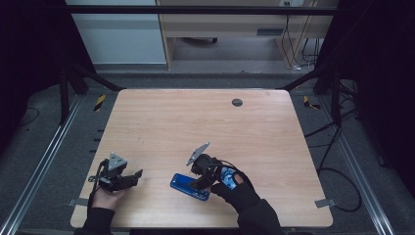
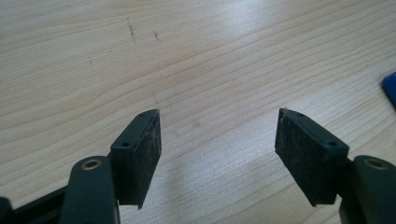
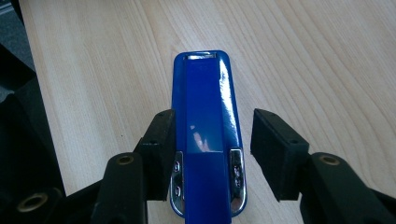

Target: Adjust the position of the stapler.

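Nearest to us in the right gripper view lies a blue stapler (image 3: 205,135), flat on the wooden table (image 3: 327,60) with its shiny top facing up and its metal-sided end toward the camera; we see the right gripper (image 3: 210,140) set around it, one black jaw against the stapler's left flank and the other just beside its right flank with a thin strip of wood showing between them, so we read the jaws as spread about the stapler rather than pinching it; from above, the stapler (image 1: 190,186) sits near the table's (image 1: 161,122) front edge, a little right of the middle, with the right gripper (image 1: 203,182) over its right end and a gloved right hand (image 1: 237,186) behind it; a grey three-cornered plate (image 1: 197,152) stands tilted above that gripper; well to the left of the stapler, near the front left corner, we see the left gripper (image 1: 136,176) held in a bare left hand (image 1: 105,198), its tips pointing toward the stapler; in the left gripper view its two jaws stand wide apart over bare wood with nothing between them (image 2: 217,135), and a sliver of the stapler (image 2: 390,86) shows at the right edge; far beyond the stapler, near the table's back edge, sits a small dark round cap (image 1: 237,102).
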`<state>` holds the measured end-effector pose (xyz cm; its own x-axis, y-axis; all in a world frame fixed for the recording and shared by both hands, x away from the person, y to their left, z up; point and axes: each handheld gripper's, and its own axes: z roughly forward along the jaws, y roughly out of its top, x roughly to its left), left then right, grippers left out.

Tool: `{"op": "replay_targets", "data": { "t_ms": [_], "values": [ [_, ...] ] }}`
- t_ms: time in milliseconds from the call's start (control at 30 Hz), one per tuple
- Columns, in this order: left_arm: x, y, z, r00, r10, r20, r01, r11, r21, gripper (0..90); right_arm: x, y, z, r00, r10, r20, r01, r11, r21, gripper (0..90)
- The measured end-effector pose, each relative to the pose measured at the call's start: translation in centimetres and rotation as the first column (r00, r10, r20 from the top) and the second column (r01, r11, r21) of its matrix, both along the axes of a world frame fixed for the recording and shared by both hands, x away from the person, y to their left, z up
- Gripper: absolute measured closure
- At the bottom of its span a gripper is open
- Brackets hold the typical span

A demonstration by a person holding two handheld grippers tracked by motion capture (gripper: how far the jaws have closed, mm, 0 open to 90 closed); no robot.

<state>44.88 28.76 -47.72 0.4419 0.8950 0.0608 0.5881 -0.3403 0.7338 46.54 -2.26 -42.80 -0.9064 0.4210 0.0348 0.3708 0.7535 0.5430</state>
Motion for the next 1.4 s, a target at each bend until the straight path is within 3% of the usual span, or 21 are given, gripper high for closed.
{"op": "replay_targets", "data": {
  "t_ms": [633, 933, 1067, 1400],
  "values": [
    [0.1, -0.1, -0.1, 1.0000, -0.003, -0.008, 0.003, 1.0000, 0.006, 31.3, 0.3, 1.5, -2.6, 0.9995, 0.027, -0.014, -0.028, 0.997, -0.065, 61.1],
    [0.1, -0.1, -0.1, 0.9999, -0.006, -0.013, 0.006, 0.9999, 0.012, 31.3, 0.2, 1.6, -2.7, 0.9990, 0.043, -0.007, -0.044, 0.995, -0.090, 65.0],
    [0.1, -0.1, -0.1, 0.9999, -0.005, -0.014, 0.005, 0.9999, 0.013, 31.4, -0.1, 1.9, -2.6, 0.9977, 0.062, 0.028, -0.059, 0.992, -0.110, 65.9],
    [0.1, -0.1, -0.1, 0.9999, -0.007, -0.014, 0.007, 0.9999, 0.013, 31.4, -0.1, 1.8, -2.6, 0.9968, 0.073, 0.030, -0.070, 0.992, -0.101, 66.1]
  ]
}}
